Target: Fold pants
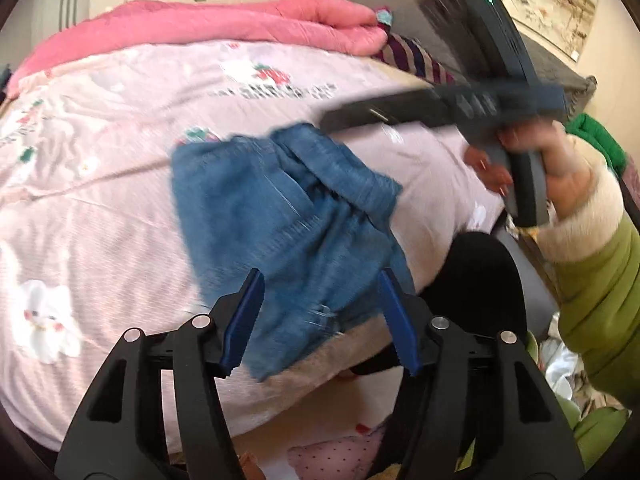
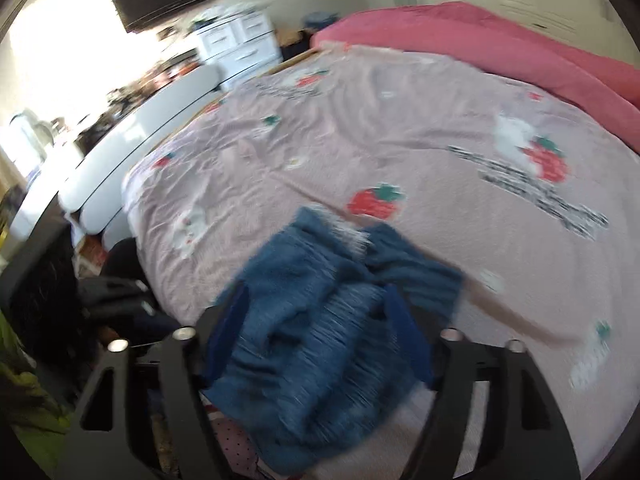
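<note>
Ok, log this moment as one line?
step: fold pants | pants: bunched on bed sheet, near edge | left gripper: jaws open, empty | right gripper: jaws open, empty

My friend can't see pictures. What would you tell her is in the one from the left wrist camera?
Blue denim pants lie bunched on a pink bedsheet printed with strawberries. The left tool is open, its blue fingers spread just above the pants' near edge. At right, a hand in a green sleeve holds the right tool, blurred, above the bed.

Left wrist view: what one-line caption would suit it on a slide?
Open left gripper above crumpled blue pants on a strawberry-print bedsheet, right gripper alongside.
</note>
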